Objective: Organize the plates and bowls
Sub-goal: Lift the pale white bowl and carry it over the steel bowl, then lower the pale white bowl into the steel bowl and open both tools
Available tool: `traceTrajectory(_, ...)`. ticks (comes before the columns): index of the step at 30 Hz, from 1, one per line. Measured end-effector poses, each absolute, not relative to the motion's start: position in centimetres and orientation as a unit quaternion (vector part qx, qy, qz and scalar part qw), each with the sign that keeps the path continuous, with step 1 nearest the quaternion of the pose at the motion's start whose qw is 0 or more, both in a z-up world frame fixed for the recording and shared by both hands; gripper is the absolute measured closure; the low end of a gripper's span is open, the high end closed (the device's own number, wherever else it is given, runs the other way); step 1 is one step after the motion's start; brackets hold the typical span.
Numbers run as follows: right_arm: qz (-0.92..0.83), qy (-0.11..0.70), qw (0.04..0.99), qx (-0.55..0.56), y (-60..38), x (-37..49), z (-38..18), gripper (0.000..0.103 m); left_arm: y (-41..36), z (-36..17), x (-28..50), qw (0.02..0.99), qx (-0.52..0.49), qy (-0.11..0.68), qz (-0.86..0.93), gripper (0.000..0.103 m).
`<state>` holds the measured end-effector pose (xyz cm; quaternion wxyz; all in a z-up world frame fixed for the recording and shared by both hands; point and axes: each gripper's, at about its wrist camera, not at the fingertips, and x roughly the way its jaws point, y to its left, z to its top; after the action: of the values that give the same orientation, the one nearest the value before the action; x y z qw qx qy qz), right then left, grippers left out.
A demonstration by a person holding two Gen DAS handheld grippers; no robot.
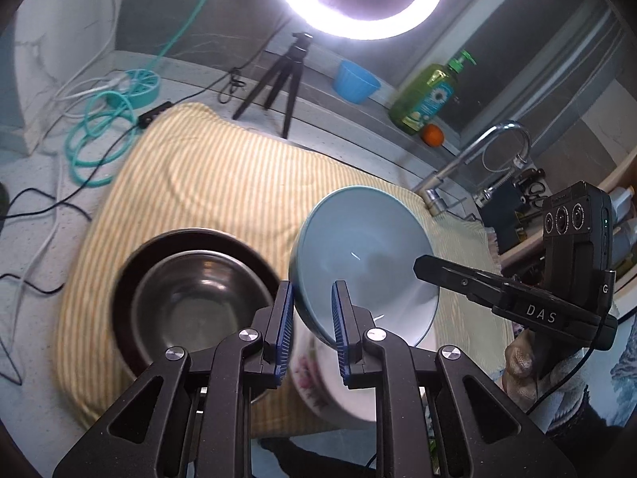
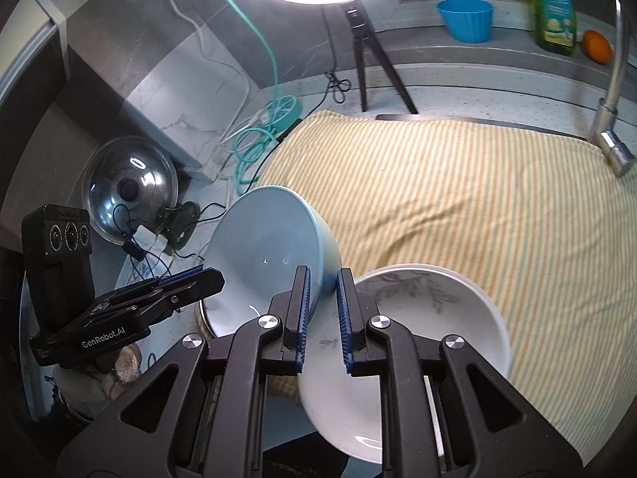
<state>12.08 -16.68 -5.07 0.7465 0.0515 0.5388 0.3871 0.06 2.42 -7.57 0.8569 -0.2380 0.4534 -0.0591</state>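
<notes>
Both my grippers clamp one light blue bowl (image 1: 358, 255), tilted above the striped cloth (image 1: 223, 183): left gripper (image 1: 312, 332) and right gripper (image 2: 321, 320) each pinch opposite rims. Beneath, a floral bowl (image 1: 314, 382) lies partly hidden.

A striped cloth (image 2: 458, 199) covers the tabletop (image 1: 32, 207), and on it a metal bowl (image 1: 199, 298) sits inside a wider bowl (image 1: 135, 263) at the left, with a shallow white plate (image 2: 418, 338) to the right. A tilted bowl (image 1: 358, 247) is gripped above them by its rim between the left hand-held gripper (image 1: 310, 318) and the right hand-held gripper (image 2: 322, 310), one on each side. Behind the cloth stand a tripod (image 1: 278, 79), a tub (image 1: 354, 79), a soap bottle (image 1: 426, 95) and an orange (image 1: 432, 135), with the tap (image 1: 469, 159) at the right.
</notes>
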Motion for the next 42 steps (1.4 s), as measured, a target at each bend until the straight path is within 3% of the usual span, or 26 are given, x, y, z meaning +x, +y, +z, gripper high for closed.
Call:
traceTrajectory(18, 0.417, 0.572, 0.706, 0.019, -8.6, 9.7, -7.8, 0.089, 8.3, -9.5, -3.4, 0.842, -0.267, 0.469, -0.006, 0.086)
traceTrajectory(42, 0.407, 0.586, 0.7, -0.029, -6.2, 8.8, -10.6, 0.089, 9.3, -11.5, -3.7, 0.828, -0.273, 0.49, 0.006, 0.087)
